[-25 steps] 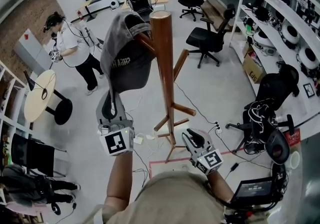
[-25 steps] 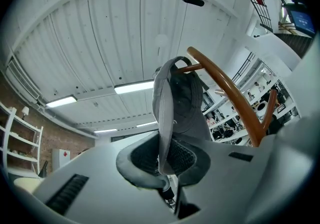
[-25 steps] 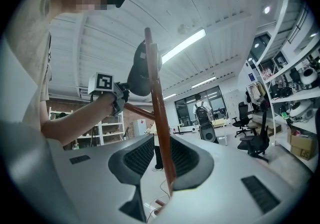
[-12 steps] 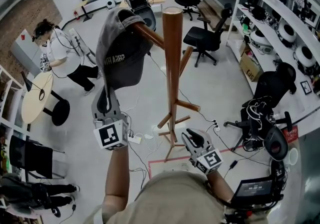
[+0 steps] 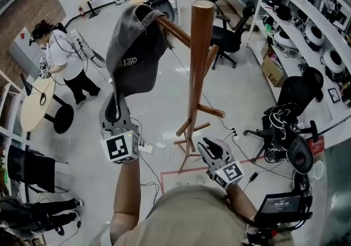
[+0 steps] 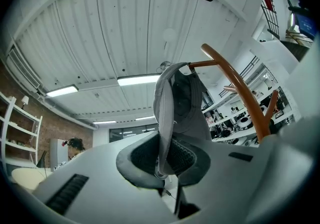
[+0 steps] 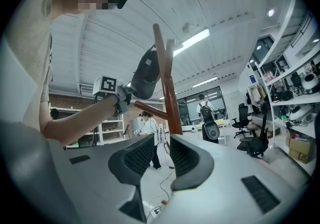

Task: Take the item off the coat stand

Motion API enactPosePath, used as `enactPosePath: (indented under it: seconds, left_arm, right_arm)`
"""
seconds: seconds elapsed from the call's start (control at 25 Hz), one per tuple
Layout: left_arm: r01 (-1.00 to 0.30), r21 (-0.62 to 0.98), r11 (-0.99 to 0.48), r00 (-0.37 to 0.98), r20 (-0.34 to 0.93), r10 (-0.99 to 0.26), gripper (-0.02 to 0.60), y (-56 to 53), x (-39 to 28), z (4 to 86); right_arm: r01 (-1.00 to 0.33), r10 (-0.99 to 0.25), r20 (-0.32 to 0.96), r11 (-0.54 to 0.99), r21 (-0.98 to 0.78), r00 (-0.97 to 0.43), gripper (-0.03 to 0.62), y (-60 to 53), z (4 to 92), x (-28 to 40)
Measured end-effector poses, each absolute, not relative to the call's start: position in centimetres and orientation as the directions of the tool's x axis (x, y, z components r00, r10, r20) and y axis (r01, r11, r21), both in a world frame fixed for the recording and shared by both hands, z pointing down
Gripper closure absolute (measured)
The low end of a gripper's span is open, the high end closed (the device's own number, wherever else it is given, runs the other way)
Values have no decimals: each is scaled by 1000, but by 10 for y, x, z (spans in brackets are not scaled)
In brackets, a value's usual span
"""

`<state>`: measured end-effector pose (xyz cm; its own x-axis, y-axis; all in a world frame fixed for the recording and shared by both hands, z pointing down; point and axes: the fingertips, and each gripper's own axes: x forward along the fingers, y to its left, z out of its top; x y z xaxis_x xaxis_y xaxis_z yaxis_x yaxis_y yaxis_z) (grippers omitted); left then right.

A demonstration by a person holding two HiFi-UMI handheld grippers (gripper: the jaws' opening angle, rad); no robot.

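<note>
A grey cap (image 5: pixel 134 52) hangs by its crown on an upper peg (image 5: pixel 173 28) of the brown wooden coat stand (image 5: pixel 198 74). My left gripper (image 5: pixel 112 113) reaches up from below and is shut on the cap's lower edge. In the left gripper view the grey fabric (image 6: pixel 180 113) runs down between the closed pads of that gripper (image 6: pixel 162 160), with the peg (image 6: pixel 235 83) curving off to the right. My right gripper (image 5: pixel 211 149) is low, near the stand's foot, and open with nothing between its fingers. In the right gripper view it (image 7: pixel 161 157) faces the pole (image 7: pixel 167 93).
Cables and a power strip (image 5: pixel 147 148) lie by the stand's feet, with red tape (image 5: pixel 181 173) on the floor. Office chairs (image 5: pixel 285 124) and shelves (image 5: pixel 318 36) line the right side. A round table (image 5: pixel 35 105) and a person (image 5: pixel 60 63) are at the left.
The left gripper has shifted a little to the left with the cap's edge still in it. The cap still hangs on the peg. The right gripper has kept still.
</note>
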<state>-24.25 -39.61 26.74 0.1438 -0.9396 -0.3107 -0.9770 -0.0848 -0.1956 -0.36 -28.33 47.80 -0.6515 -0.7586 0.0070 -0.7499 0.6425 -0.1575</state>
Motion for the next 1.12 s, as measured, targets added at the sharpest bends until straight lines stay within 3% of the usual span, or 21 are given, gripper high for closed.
enactPosePath:
  seconds: [0.4, 0.64, 1.12]
  left_arm:
    - [-989, -126, -76, 111, -305, -946, 548, -415, -272, 246]
    - [-991, -103, -90, 116, -280, -953, 548, -402, -317, 270]
    - [-987, -74, -141, 155, -244, -957, 548, -371, -330, 301]
  right_arm:
    - [-743, -750, 18, 652, -149, -662, 491, -277, 477, -21]
    - [-758, -763, 23, 637, -138, -646, 491, -267, 482, -57]
    - [-755, -763, -22, 642, -132, -645, 491, -259, 471, -81]
